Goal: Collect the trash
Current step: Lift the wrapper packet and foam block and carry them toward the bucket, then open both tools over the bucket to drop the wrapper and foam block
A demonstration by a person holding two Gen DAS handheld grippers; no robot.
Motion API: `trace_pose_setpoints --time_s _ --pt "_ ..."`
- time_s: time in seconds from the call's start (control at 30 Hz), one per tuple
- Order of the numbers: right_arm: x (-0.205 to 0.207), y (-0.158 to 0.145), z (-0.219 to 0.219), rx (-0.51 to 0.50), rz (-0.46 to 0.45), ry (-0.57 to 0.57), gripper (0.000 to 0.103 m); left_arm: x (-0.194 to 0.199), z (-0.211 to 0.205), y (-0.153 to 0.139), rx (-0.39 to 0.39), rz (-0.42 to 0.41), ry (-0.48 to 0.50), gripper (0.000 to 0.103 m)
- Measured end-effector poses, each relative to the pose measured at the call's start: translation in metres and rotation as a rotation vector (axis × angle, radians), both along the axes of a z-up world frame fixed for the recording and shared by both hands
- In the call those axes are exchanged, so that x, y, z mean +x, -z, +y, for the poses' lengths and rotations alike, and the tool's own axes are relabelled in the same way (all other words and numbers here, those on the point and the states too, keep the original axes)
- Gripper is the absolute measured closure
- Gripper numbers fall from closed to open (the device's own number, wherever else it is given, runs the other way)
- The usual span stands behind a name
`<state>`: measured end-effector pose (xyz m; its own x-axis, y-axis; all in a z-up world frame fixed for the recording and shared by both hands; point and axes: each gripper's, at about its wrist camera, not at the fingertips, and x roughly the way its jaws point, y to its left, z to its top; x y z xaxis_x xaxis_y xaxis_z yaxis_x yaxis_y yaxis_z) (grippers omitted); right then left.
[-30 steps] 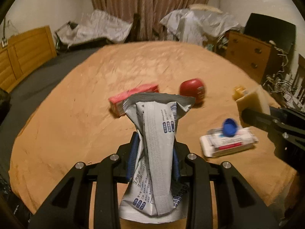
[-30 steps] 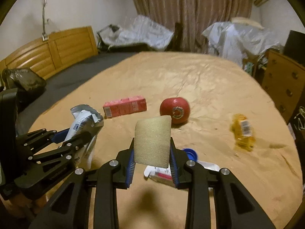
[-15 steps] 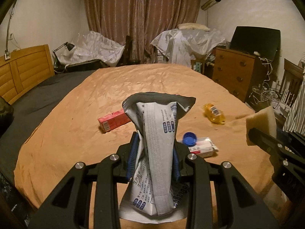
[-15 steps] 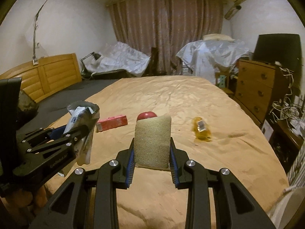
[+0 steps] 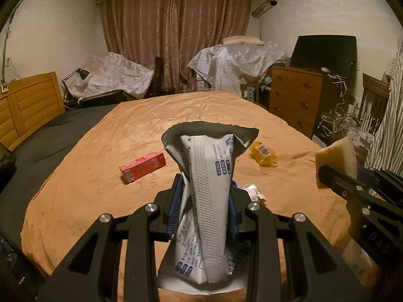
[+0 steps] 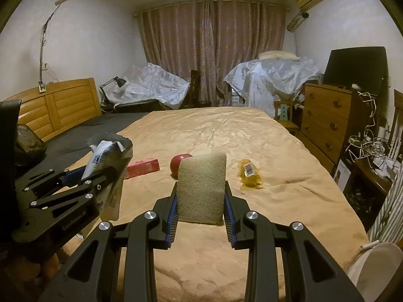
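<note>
Trash items, left wrist view: a crumpled grey-and-white wrapper (image 5: pixel 209 201) is pinched upright in the left gripper (image 5: pixel 204 206), both blue pads pressed into its sides, its torn top flared open above the fingers. Behind it, the orange bedspread (image 5: pixel 88 188) carries a red carton (image 5: pixel 142 166) lying flat to the left, a crushed yellow bottle (image 5: pixel 263 154) to the right, and a white wipes pack (image 5: pixel 253 191) mostly hidden just behind the right finger. The right gripper (image 5: pixel 335 173) is seen at the right edge, closed on a tan sponge (image 5: pixel 338 157) that sticks up above its fingers. A wooden dresser (image 5: pixel 294 98) stands past the bed's right side, with a dark screen (image 5: pixel 323 51) on it.

Right wrist view: the sponge (image 6: pixel 201 188) is clamped upright between the right gripper's (image 6: pixel 200 209) pads, held clear above the bedspread (image 6: pixel 277 201). A red apple-like ball (image 6: pixel 177 163) is partly hidden behind the sponge's upper left corner. The red carton (image 6: pixel 143 167) lies left of it; the yellow bottle (image 6: pixel 249 173) lies right, well apart from both. The left gripper (image 6: pixel 105 171) is seen at the left edge, shut on the wrapper (image 6: pixel 104 153). A wooden headboard (image 6: pixel 58 105) sits far left; sheet-covered furniture (image 6: pixel 269 75) is lined up in front of the closed curtains (image 6: pixel 214 35).
</note>
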<state>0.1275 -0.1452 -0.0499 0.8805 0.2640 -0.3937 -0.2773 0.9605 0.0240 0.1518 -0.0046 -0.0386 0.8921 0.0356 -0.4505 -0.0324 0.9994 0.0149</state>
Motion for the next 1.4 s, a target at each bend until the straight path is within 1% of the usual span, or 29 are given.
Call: trace_pose_setpoints --time_s 0.2,0.37,0.6,0.93,1.17,1.27,1.4 --pt "-0.015 -0.01 -0.026 -0.012 -0.006 0.045 0.071 0.002 -0.024 -0.005 0.0 -0.003 0.054 0.073" --pt "-0.029 -0.018 -0.061 -0.022 -0.01 0.105 0.071 0.003 -0.056 -0.009 0.005 -0.007 0.122 0.073" --pt "-0.053 -0.022 -0.118 -0.027 -0.01 0.2 0.071 0.002 -0.105 -0.013 0.004 -0.01 0.218 0.073" --pt "-0.095 -0.026 -0.215 -0.045 -0.005 0.345 0.071 -0.007 -0.182 -0.014 0.013 0.0 0.374 0.073" --pt "-0.121 -0.022 -0.288 -0.057 0.03 0.449 0.071 -0.018 -0.241 -0.013 0.022 0.015 0.494 0.073" --pt "-0.131 -0.018 -0.32 -0.054 0.057 0.484 0.071 -0.022 -0.265 -0.012 0.022 0.026 0.542 0.073" --pt "-0.14 -0.006 -0.363 -0.034 0.116 0.522 0.071 -0.025 -0.296 -0.006 0.037 0.059 0.602 0.073"
